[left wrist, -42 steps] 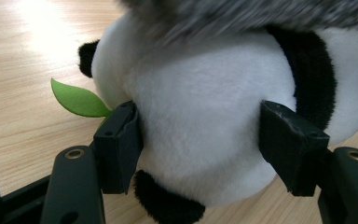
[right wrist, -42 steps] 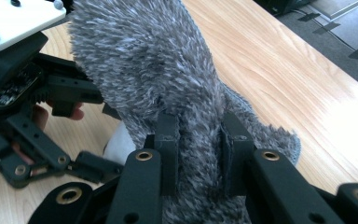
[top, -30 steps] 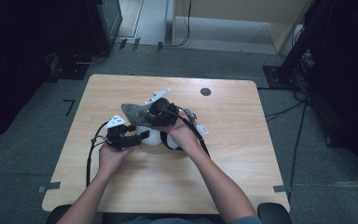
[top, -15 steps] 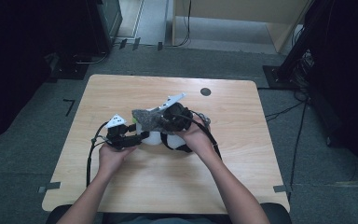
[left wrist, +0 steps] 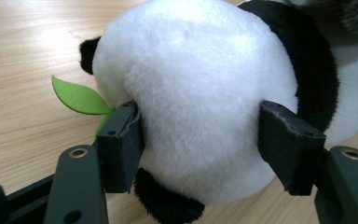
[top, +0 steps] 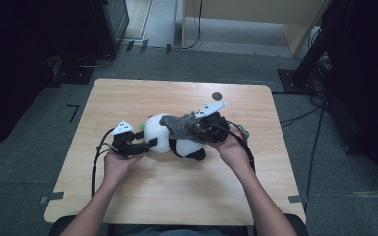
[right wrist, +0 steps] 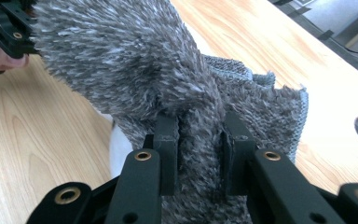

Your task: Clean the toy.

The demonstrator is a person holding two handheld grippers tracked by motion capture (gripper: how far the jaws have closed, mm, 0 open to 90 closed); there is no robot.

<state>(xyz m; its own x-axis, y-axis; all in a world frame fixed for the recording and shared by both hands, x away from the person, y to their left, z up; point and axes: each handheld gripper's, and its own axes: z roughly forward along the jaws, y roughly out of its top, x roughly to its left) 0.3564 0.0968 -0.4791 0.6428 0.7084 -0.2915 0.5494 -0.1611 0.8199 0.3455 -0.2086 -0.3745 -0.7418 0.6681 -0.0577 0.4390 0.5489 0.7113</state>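
Left gripper (top: 150, 143) squeezes the panda (left wrist: 200, 93) mid-tabletop, head between its jaws; right gripper (right wrist: 198, 140) pinches the grey cloth (right wrist: 135, 70), draped over the panda.

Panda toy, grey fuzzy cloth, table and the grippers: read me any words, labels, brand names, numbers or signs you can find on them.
None: no readable text on the panda toy, grey fuzzy cloth, table, left gripper or right gripper.
Too small to tell: dark round spot on the table, and dark corner mark on the floor.
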